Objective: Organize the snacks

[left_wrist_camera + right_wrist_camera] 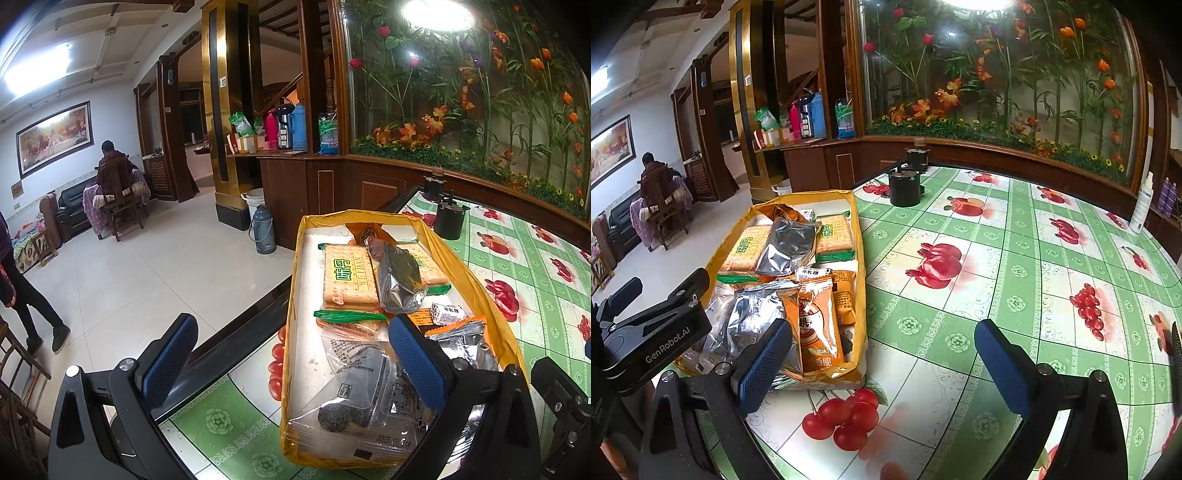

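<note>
Snacks fill the yellow tray [295, 295], long axis running away from both empty, wide-open grippers; left gripper [291, 354] nearer than right gripper [882, 362].

Hidden and cropped items, snack tray

Clear packet [354, 402]: print too blurred to read, near end behind a tong finger. Orange packet [816, 325]: left edge behind tong pad. Tabletop [1015, 258]: cropped right and bottom.

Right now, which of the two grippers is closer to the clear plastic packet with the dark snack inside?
The left gripper: its right finger hovers right over the clear plastic packet in the yellow tray. The right gripper is open beside the tray's right corner, over the tablecloth.
</note>
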The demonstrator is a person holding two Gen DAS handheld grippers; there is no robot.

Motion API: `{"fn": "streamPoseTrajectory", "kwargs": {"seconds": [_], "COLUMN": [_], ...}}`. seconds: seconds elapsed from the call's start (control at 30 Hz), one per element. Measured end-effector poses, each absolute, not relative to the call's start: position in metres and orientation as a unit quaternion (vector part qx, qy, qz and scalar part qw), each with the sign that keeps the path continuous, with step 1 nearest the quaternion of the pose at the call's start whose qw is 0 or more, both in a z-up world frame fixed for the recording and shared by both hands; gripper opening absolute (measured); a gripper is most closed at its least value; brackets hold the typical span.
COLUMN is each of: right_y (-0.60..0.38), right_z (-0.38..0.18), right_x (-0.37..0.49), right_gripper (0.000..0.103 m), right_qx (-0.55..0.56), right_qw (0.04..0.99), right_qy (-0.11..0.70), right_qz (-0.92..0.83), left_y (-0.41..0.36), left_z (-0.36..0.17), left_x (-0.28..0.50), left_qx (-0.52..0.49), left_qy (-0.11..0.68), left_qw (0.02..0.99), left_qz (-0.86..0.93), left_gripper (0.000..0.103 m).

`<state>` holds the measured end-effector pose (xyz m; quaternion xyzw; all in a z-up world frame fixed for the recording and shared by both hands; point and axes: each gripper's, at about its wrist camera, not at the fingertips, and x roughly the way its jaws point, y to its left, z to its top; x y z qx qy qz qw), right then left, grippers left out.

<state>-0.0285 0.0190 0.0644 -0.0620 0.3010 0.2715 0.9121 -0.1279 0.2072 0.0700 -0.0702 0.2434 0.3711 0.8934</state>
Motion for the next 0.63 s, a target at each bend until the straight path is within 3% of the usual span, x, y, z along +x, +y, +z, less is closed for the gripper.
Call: {"fn": "streamPoseTrajectory", "kwargs": {"seconds": [0.63], "right_y": [0.0188], "right_z": [0.0641], "right_x": [-0.0284], "right_gripper": [0.101], "right_qx": [-0.062], "right_qw": [0.912], "right_qy": [0.301], "right_qz": [0.272], "left_y": [0.2056], "left_z": [0.0698], "left_x": [-0.1298], "left_qx": [-0.063], "left_qy": [0.242], "left_qw": [0.894], "left_qz": [0.372], "left_gripper": [0.103]}}
